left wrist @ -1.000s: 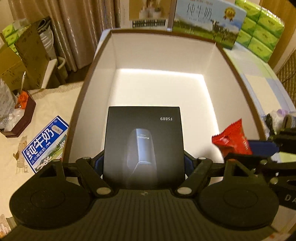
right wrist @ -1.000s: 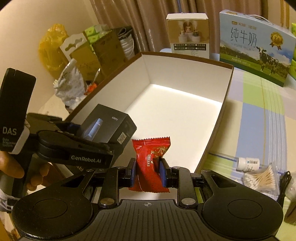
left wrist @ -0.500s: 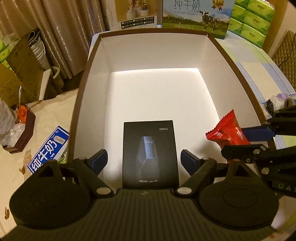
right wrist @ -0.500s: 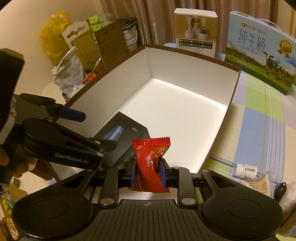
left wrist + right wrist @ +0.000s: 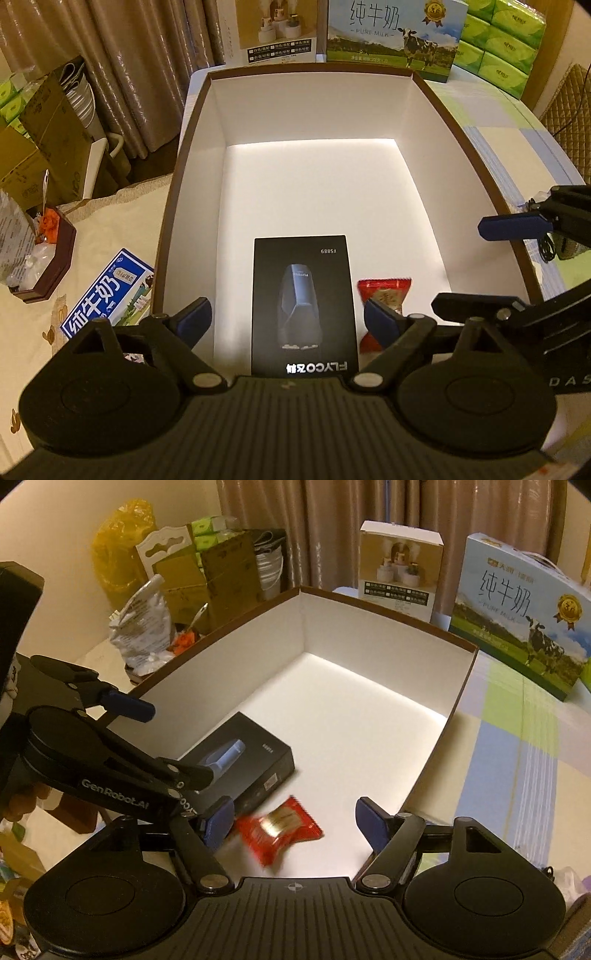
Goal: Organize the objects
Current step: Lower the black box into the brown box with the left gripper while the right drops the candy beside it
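Note:
A black shaver box [image 5: 303, 302] lies flat on the floor of a large white box with a brown rim [image 5: 173, 206], near its front. A red snack packet [image 5: 384, 291] lies right beside it; in the right wrist view the packet [image 5: 279, 829] is blurred, next to the shaver box [image 5: 240, 764]. My left gripper [image 5: 286, 319] is open above the shaver box, holding nothing. My right gripper [image 5: 293, 821] is open above the packet, holding nothing. Each gripper shows in the other's view, the right one [image 5: 517, 229] and the left one [image 5: 125, 705].
A blue milk carton [image 5: 107, 295] lies on the cloth left of the big box. A brown tray of clutter [image 5: 40, 254] is further left. A milk gift box [image 5: 517, 627] and a beige carton [image 5: 400, 568] stand behind. Green tissue packs [image 5: 498, 44] are at the back right.
My left gripper opened, released the shaver box onto the box floor and pulled back. My right gripper then opened and the red packet dropped beside the shaver box.

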